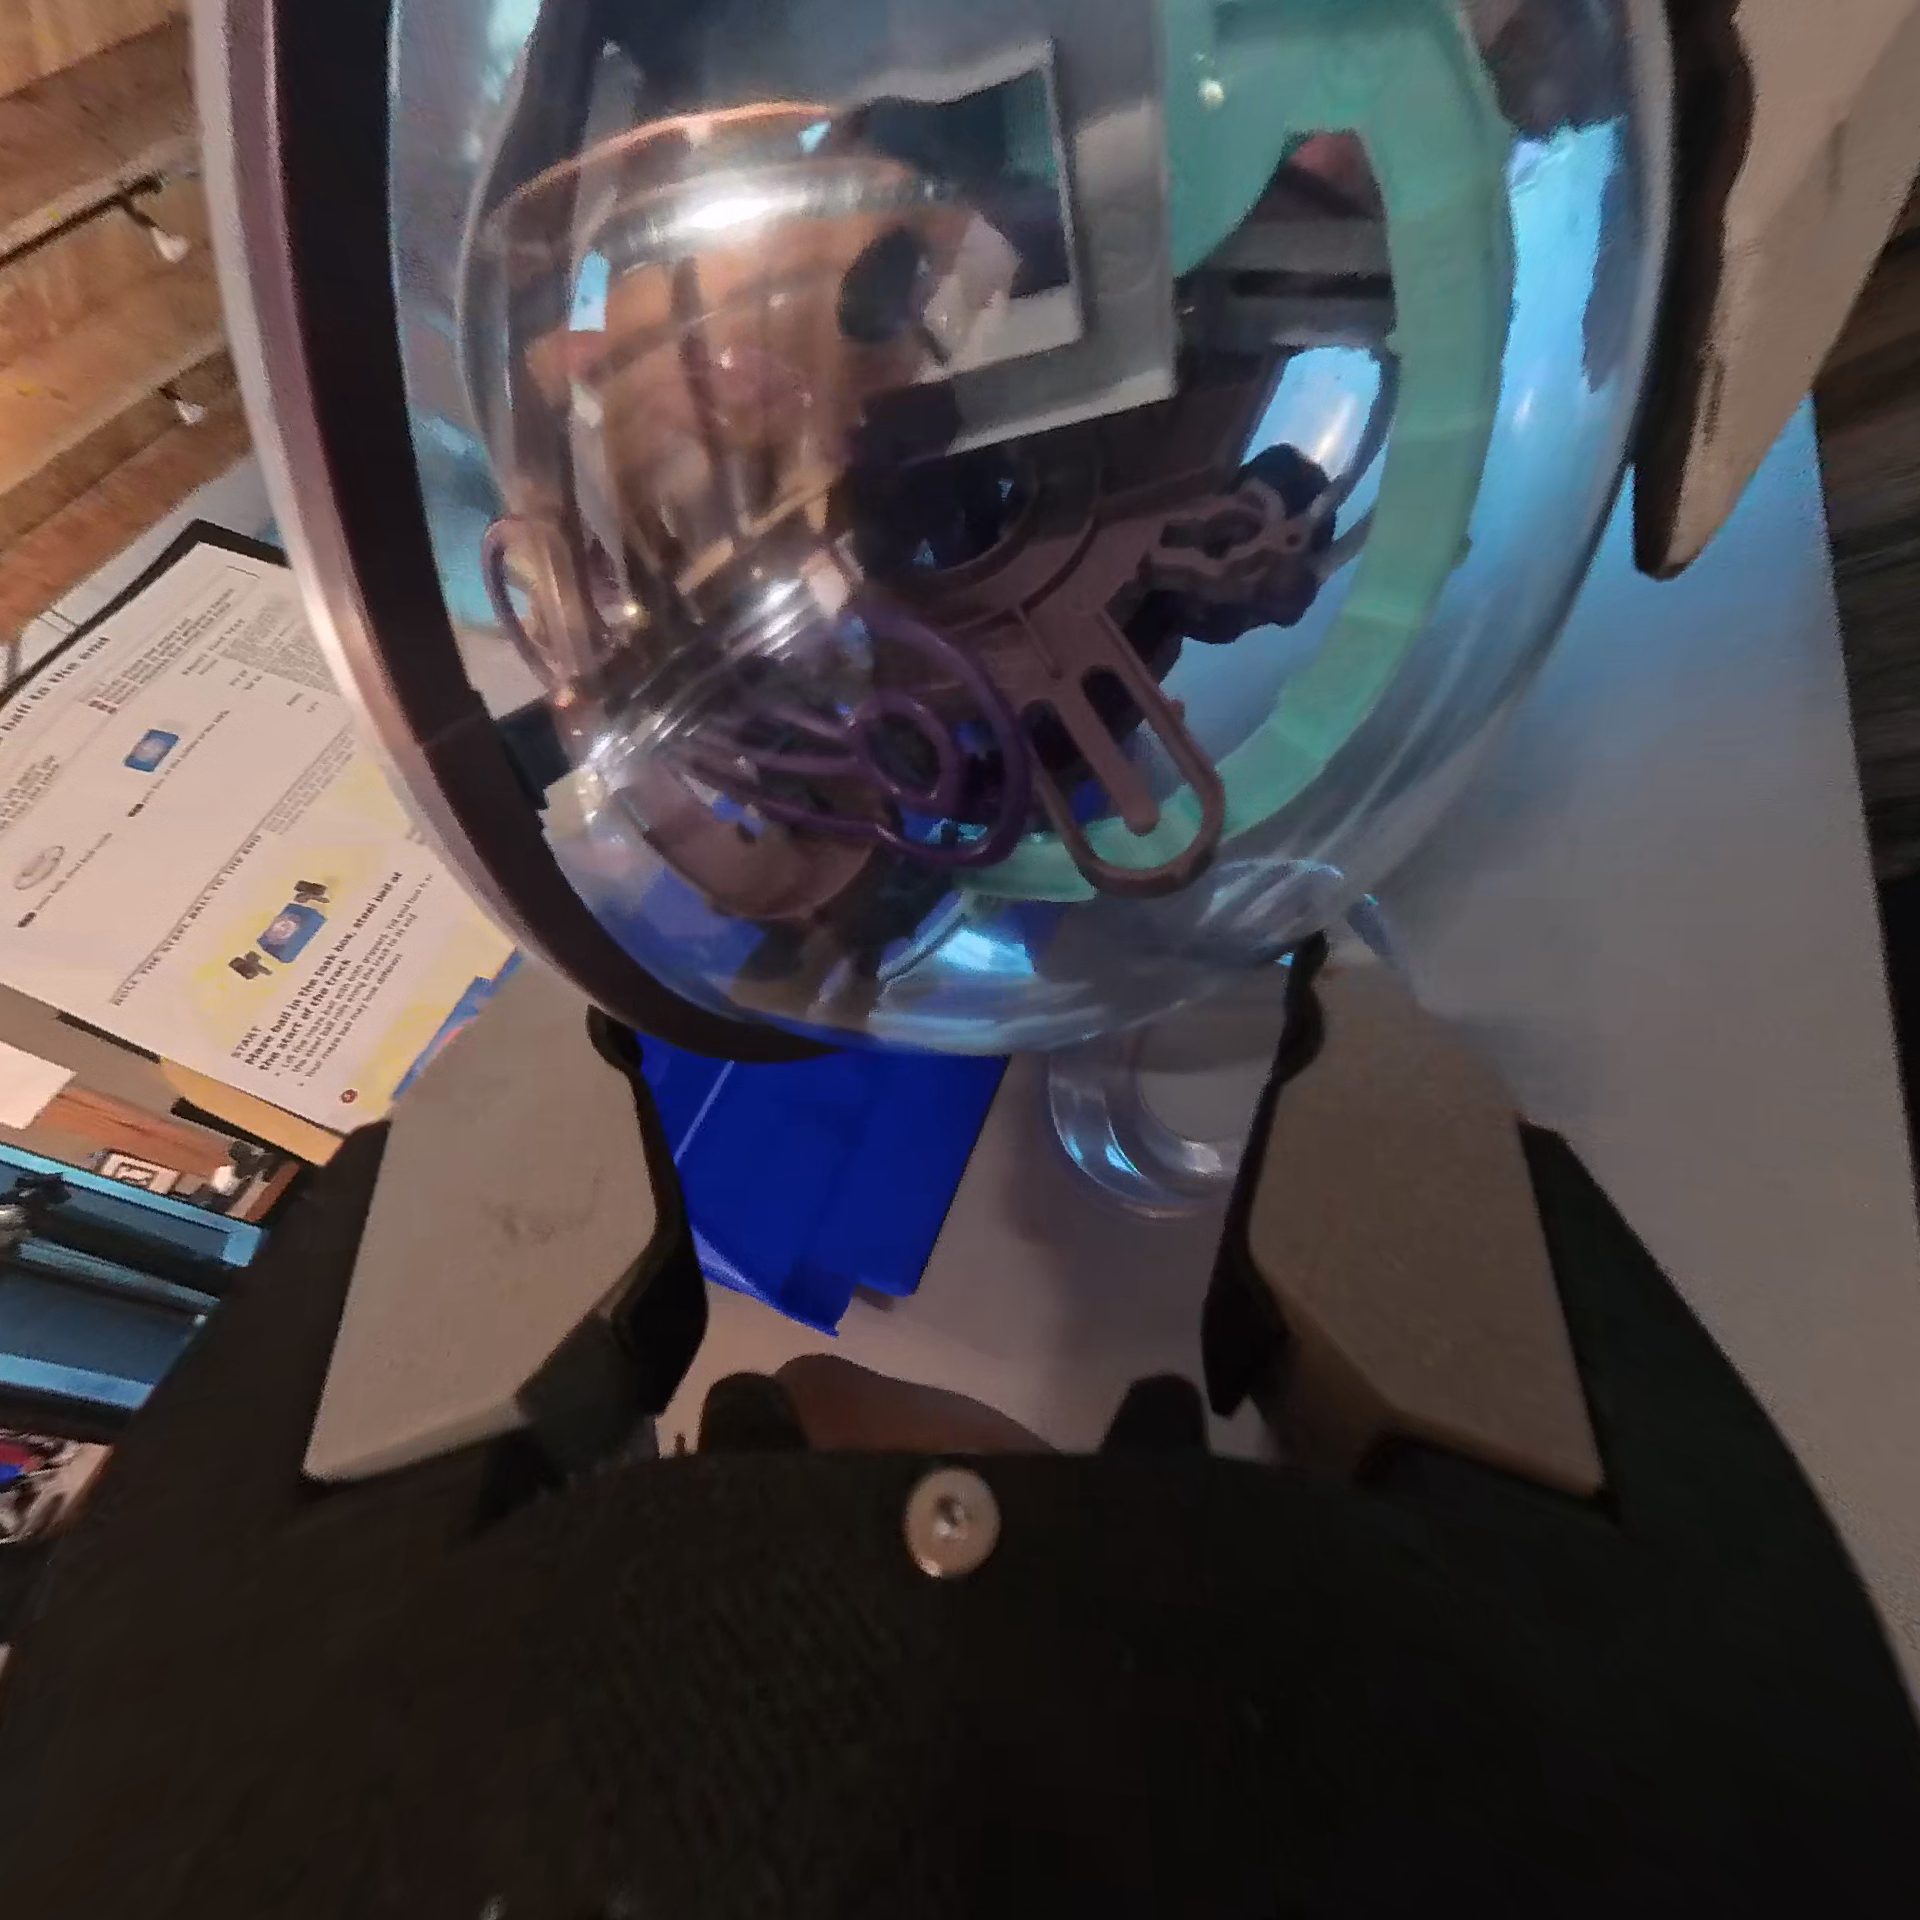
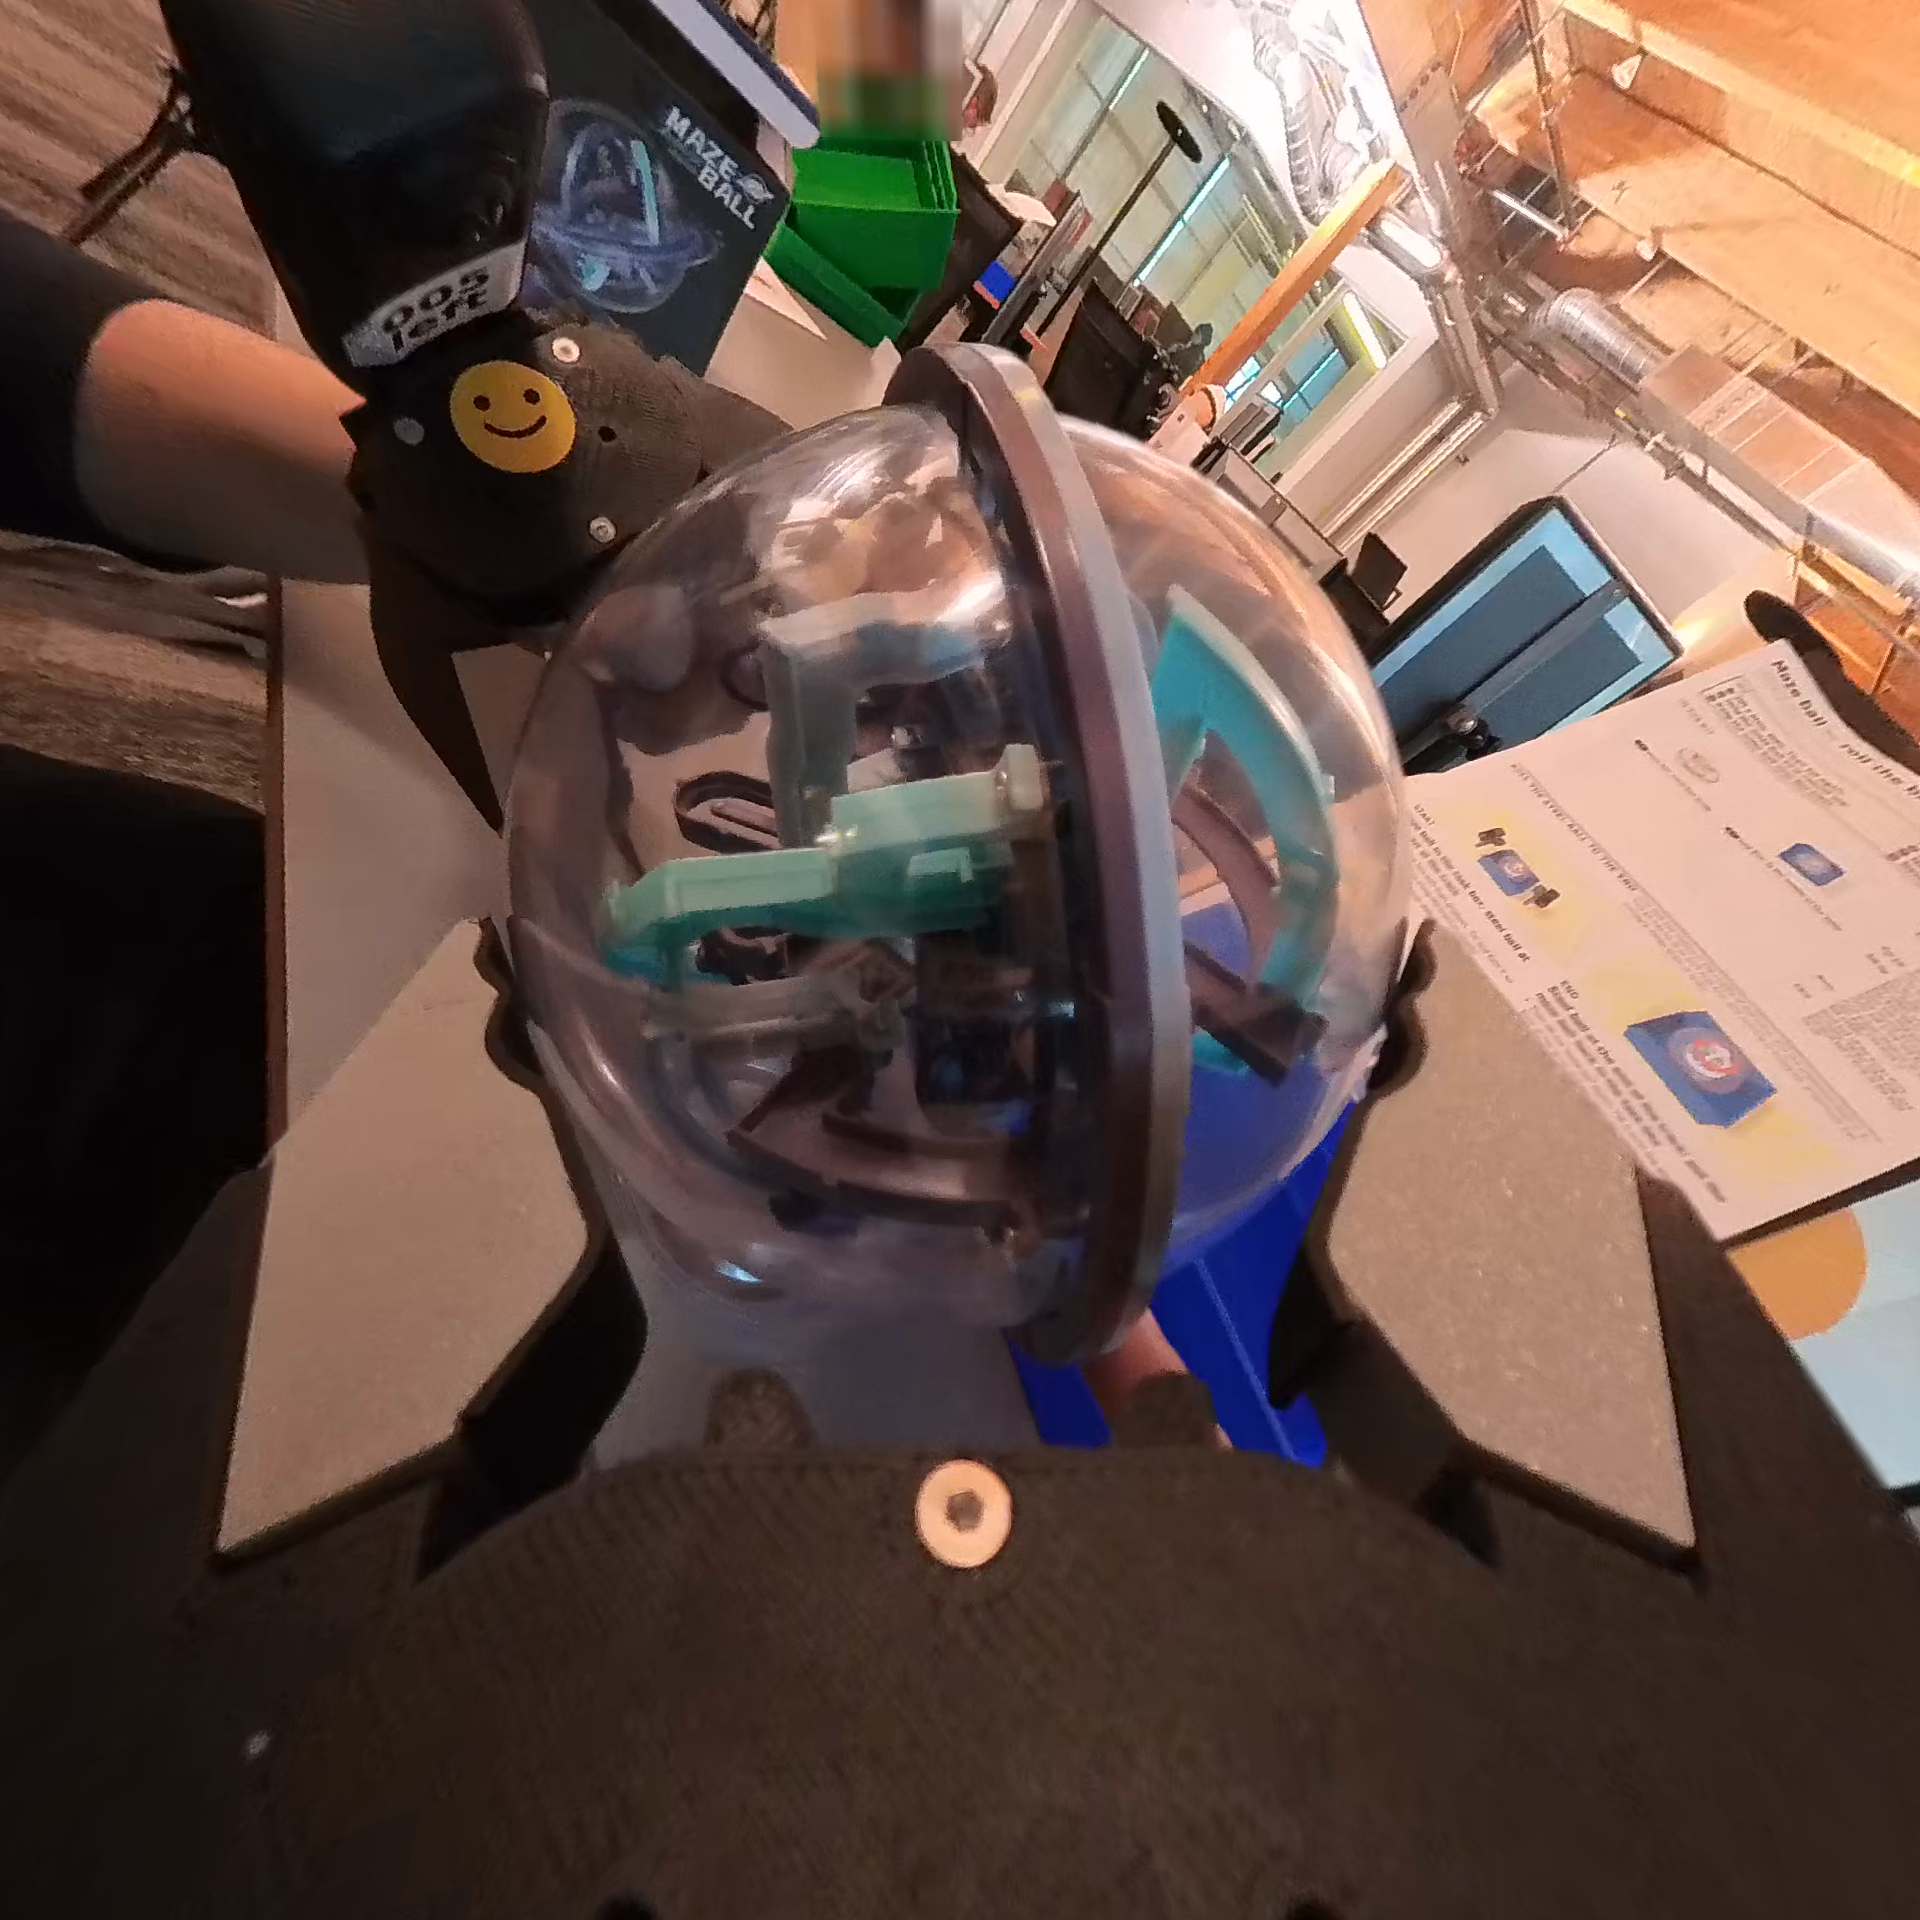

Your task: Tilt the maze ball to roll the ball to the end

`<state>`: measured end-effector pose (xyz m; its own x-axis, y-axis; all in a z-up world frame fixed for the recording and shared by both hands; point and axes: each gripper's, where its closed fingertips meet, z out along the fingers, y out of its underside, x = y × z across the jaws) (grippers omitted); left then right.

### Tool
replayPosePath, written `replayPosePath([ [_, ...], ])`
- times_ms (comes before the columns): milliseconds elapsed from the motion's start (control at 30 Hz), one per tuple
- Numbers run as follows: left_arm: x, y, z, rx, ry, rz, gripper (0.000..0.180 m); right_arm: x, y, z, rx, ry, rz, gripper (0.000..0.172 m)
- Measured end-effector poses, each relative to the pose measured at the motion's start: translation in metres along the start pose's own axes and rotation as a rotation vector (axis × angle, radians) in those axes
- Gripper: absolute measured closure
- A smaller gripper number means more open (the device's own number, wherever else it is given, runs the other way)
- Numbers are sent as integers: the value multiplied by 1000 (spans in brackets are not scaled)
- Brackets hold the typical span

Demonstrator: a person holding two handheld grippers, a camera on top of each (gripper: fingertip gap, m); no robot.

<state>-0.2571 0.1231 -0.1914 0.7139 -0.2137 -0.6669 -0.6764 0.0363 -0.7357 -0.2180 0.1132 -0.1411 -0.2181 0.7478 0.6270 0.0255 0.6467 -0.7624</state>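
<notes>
The clear maze ball [image 2: 935, 883] hangs above the table [image 2: 374, 831], its dark seam ring running near upright, tilted. Right claw [image 2: 951, 997] spread wide, both pads clamped on the sphere; left claw [image 1: 956, 987] grips its other side

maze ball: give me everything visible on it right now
The maze ball is a clear plastic sphere, two domes joined at a dark band that stands nearly upright. Inside run mint-green and teal tracks, dark ramps and purple wire loops. It is held up over a blue box and a clear ring stand. The right gripper spans it, fingers against both sides; the left gripper meets it too. The steel ball cannot be made out.
</notes>
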Motion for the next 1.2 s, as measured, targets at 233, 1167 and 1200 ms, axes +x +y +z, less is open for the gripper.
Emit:
replayPosePath([
  [233,1,-1,2,22,-29,11,57,-1,1,-2,-15,4,-33,15],
  [1167,4,12,14,61,-122,46,56,-4,19,1,7,-8,-124,15],
  [1200,4,12,13,62,-126,51,56,-4,19,1,19,-10,-125,15],
])
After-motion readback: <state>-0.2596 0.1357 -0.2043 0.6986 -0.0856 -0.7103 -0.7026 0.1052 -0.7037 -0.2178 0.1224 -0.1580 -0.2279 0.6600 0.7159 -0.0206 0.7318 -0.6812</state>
